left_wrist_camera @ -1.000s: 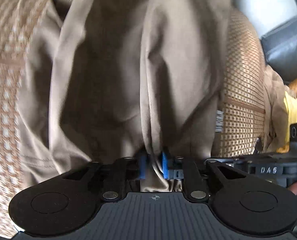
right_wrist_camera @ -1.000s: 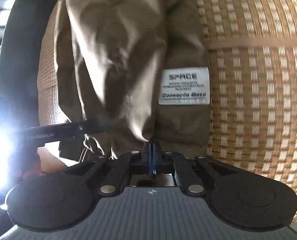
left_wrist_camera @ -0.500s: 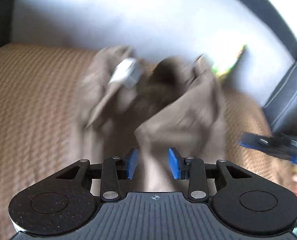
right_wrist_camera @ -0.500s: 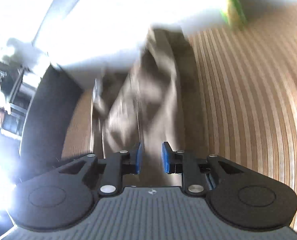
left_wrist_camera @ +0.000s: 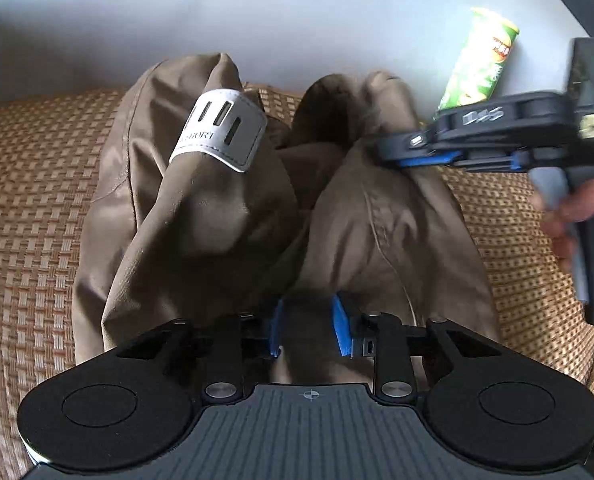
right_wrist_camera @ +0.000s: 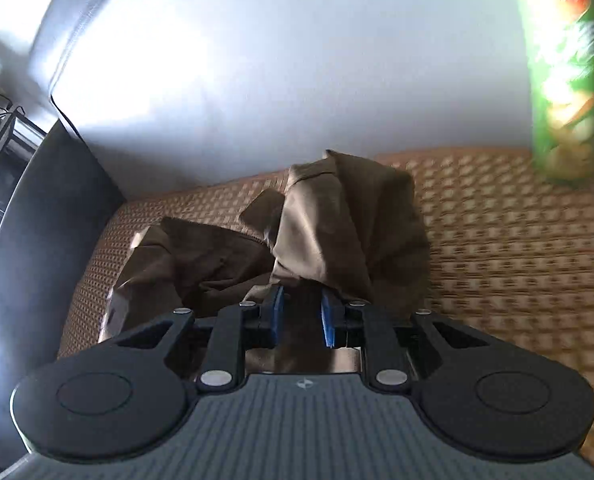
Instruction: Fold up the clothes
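Presently, one brown garment (left_wrist_camera: 257, 216) lies bunched on a woven tan mat (left_wrist_camera: 29, 184), filling the centre of the left wrist view and running from mid-frame down to the lower centre. One white patch (left_wrist_camera: 219, 130) with three slots sits on its upper left fold. The left gripper (left_wrist_camera: 307, 330) has its two blue-padded fingers (left_wrist_camera: 340, 330) parted, with brown cloth lying between them; neither pad is seen pressing on it. The right gripper (left_wrist_camera: 421, 156) enters from the right of that view, slightly blurred, its tip over the garment's upper right fold, held by one hand (left_wrist_camera: 577, 216) at the right edge.

In the right wrist view the right gripper (right_wrist_camera: 300, 314) also shows its two fingers spread, cloth lying in the gap, and the garment (right_wrist_camera: 337, 232) is heaped at centre frame just beyond them. One green snack can (left_wrist_camera: 481, 70) stands at upper right against a pale wall (left_wrist_camera: 297, 12), apart from the garment. One dark cushion edge (right_wrist_camera: 37, 216) occupies the left of the right wrist view.
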`<action>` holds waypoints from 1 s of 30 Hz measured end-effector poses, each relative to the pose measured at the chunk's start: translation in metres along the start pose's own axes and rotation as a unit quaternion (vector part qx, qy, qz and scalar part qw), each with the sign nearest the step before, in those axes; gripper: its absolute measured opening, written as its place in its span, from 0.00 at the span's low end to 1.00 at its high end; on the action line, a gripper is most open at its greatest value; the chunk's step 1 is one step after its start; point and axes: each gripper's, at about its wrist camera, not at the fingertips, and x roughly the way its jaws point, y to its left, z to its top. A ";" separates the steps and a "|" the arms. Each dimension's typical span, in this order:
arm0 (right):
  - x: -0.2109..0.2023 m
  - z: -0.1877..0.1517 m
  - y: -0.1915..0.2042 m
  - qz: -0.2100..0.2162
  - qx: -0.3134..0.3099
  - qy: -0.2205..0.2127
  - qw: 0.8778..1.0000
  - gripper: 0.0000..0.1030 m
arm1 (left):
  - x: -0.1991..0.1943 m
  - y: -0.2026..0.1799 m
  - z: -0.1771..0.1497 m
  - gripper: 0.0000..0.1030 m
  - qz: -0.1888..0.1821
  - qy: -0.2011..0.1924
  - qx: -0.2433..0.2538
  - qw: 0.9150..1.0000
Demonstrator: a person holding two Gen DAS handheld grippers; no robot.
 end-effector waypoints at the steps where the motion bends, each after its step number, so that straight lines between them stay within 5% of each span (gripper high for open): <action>1: 0.009 -0.003 -0.002 0.005 -0.004 0.004 1.000 0.20 | -0.005 0.001 0.003 0.35 0.000 -0.007 -0.002 1.000; 6: 0.035 -0.010 -0.010 0.021 -0.002 0.026 0.999 0.09 | -0.029 0.005 0.018 0.32 0.002 -0.042 -0.013 0.999; 7: 0.034 -0.009 -0.010 0.022 0.000 0.031 0.999 0.09 | -0.034 0.006 0.021 0.39 0.002 -0.049 -0.015 0.999; 10: 0.009 -0.002 -0.002 0.031 -0.006 0.026 0.999 0.18 | -0.048 0.008 0.030 0.42 0.003 -0.070 -0.021 0.997; 14: -0.038 0.004 0.005 0.062 -0.016 -0.038 0.997 0.27 | -0.067 0.011 0.041 0.48 0.004 -0.098 -0.030 0.995; 18: -0.037 0.019 -0.001 0.052 -0.014 -0.058 0.997 0.30 | -0.066 0.023 0.057 0.49 0.012 -0.118 -0.061 0.991; 23: 0.003 0.015 -0.025 0.012 0.024 -0.016 1.000 0.33 | -0.004 0.028 0.073 0.48 -0.008 -0.055 -0.060 0.997; 30: 0.003 0.008 -0.018 0.001 0.026 -0.024 0.999 0.34 | -0.002 0.005 0.084 0.48 0.004 -0.034 -0.034 0.999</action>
